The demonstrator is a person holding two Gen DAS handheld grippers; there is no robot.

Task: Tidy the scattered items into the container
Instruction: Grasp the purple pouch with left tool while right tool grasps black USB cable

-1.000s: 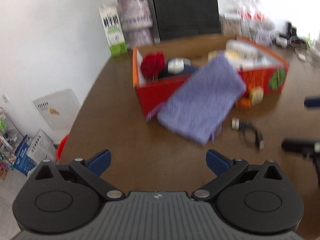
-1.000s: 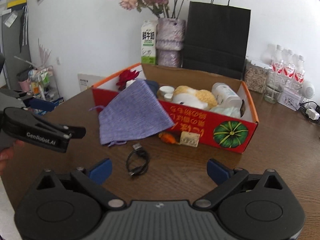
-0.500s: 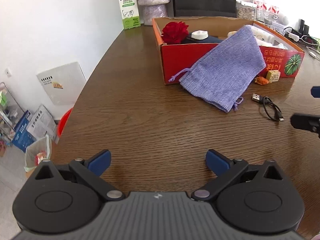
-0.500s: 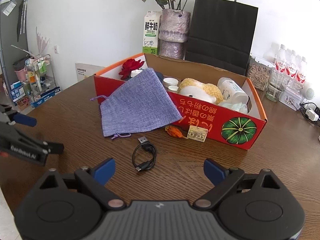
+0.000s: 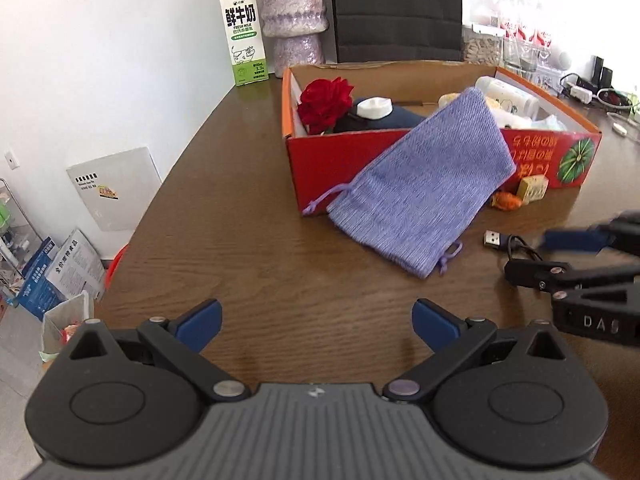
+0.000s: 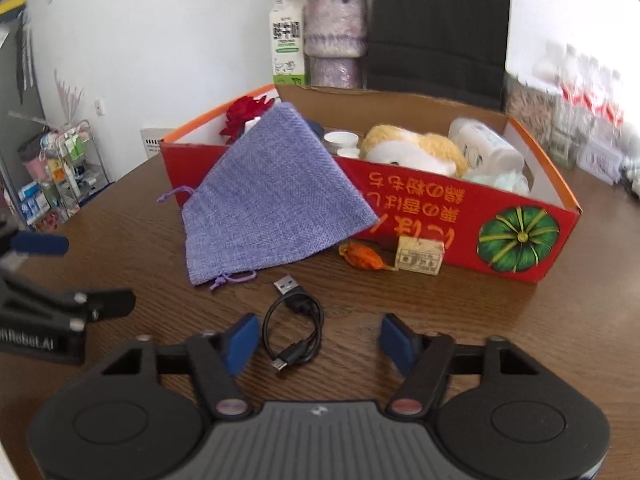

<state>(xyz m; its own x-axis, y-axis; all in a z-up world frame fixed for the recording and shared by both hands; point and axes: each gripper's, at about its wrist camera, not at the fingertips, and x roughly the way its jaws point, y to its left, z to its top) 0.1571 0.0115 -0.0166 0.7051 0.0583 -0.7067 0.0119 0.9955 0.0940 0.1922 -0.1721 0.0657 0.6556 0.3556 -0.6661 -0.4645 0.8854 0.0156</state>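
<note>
A red cardboard box [image 6: 448,216] [image 5: 332,160] stands on the brown table and holds a red rose [image 5: 326,104], a plush toy [image 6: 412,152] and bottles. A purple drawstring pouch [image 6: 272,200] [image 5: 424,196] leans on the box's front wall. A black USB cable [image 6: 294,328] [image 5: 508,246], an orange wrapper [image 6: 360,258] and a small tan block [image 6: 420,256] lie on the table in front. My right gripper [image 6: 318,344] is open, low over the cable, its fingers on either side of the coil. My left gripper [image 5: 318,322] is open and empty, short of the pouch.
A milk carton [image 5: 244,32], a purple vase [image 5: 292,12] and a black paper bag [image 5: 396,8] stand behind the box. Water bottles and jars [image 6: 576,112] are at the back right. The table's left edge [image 5: 160,192] drops to floor clutter.
My right gripper has moved forward and down, so the cable now lies between its fingers. My left gripper has moved closer to the pouch and box.
</note>
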